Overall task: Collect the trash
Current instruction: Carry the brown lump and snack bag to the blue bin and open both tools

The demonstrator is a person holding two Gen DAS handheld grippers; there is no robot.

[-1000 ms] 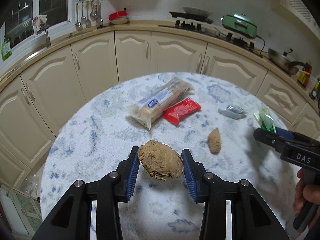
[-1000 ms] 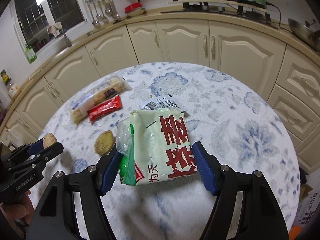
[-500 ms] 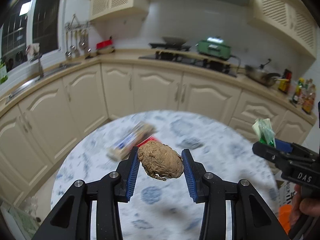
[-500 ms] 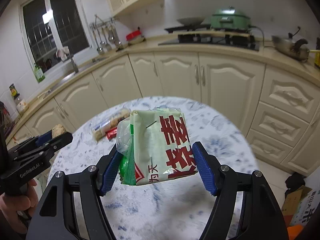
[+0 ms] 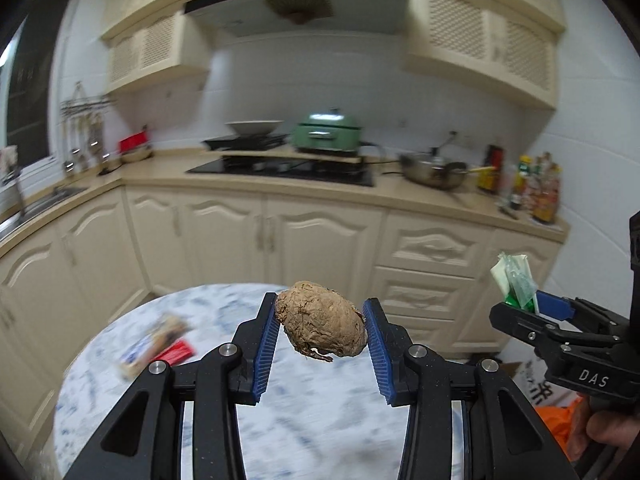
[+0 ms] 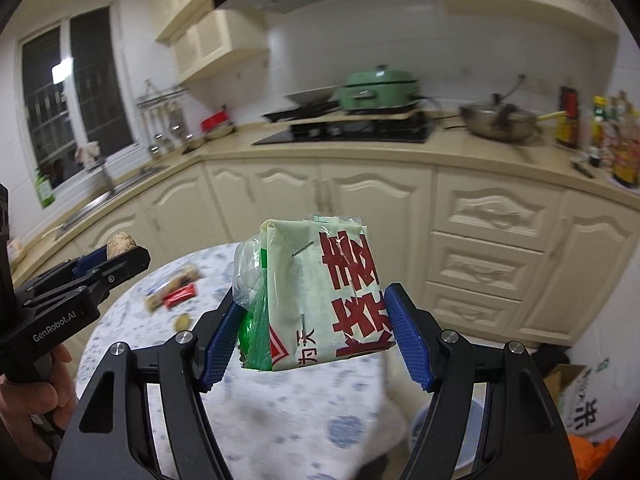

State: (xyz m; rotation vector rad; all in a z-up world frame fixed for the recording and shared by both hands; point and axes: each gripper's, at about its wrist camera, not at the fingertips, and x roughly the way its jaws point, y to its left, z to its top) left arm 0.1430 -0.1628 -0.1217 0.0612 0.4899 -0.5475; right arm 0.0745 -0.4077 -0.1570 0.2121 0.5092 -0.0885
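My left gripper (image 5: 320, 344) is shut on a crumpled brown paper ball (image 5: 322, 324) and holds it high above the round marble table (image 5: 300, 412). My right gripper (image 6: 308, 332) is shut on a pale green packet with red characters (image 6: 320, 292), also lifted above the table (image 6: 280, 412). The right gripper with the packet shows at the right of the left wrist view (image 5: 516, 284). The left gripper with the ball shows at the left of the right wrist view (image 6: 120, 246). A clear snack pack (image 5: 156, 344), a red wrapper (image 5: 176, 354) and a small brown scrap (image 6: 183, 322) lie on the table.
Cream kitchen cabinets (image 5: 320, 240) curve behind the table, with a stove, a green pot (image 5: 328, 132) and a pan on the counter. On the floor at the right are a cardboard box (image 6: 580, 400), something orange (image 6: 592, 452) and a bluish bin rim (image 6: 468, 428).
Both grippers have risen and tilted up from the table, each keeping its load. The table has dropped low in both views and the upper cabinets and hood have come into sight.
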